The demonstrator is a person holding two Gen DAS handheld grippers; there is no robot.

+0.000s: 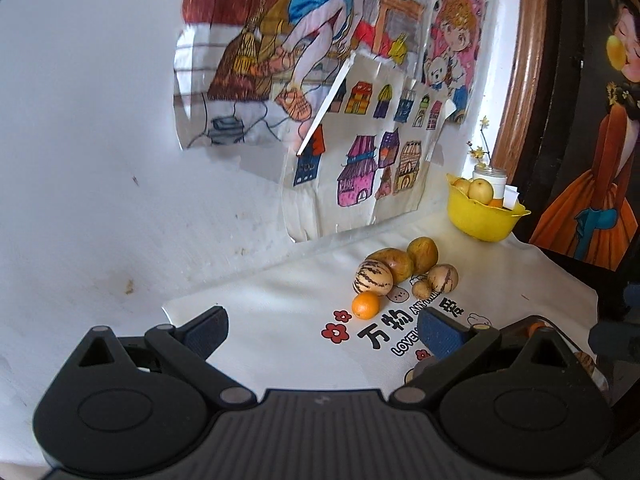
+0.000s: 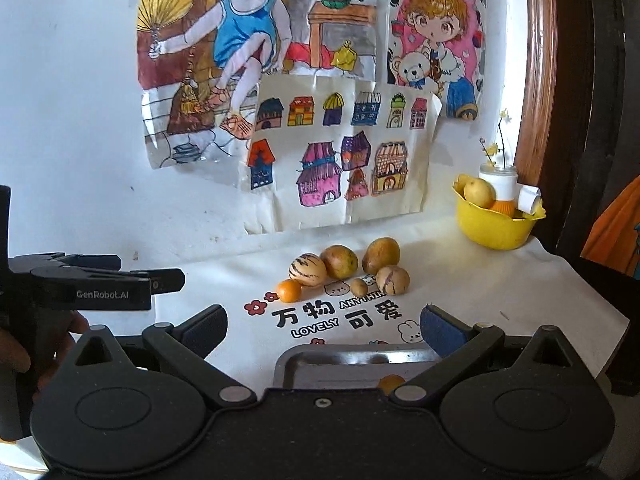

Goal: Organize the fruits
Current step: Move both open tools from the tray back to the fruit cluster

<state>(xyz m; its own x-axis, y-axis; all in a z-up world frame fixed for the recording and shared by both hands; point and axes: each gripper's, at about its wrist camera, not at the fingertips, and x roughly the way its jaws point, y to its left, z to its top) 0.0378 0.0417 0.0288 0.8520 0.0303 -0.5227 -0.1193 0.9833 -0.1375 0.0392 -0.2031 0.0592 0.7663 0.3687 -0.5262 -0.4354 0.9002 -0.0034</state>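
**Most of the fruit still loose on the cloth**

Left wrist view: the left gripper hangs over the white printed tablecloth with its blue-padded jaws spread wide and nothing between them. Just ahead of it, slightly toward its right finger, lies a small round orange. Beyond that sits a cluster: a pale striped melon-like fruit, two brownish-yellow oval fruits, a second striped fruit and a tiny tan one. Far ahead to the right stands a yellow plastic bowl already holding a few yellow fruits.

Right wrist view: the right gripper is likewise wide open and empty. Directly under its jaws lies a grey metal tray, with one small orange fruit apparently in it, partly hidden. The cluster sits ahead, well apart from the fingers; the left gripper appears off to the left.

By my reading, sorting has barely begun: six pieces remain on the cloth.
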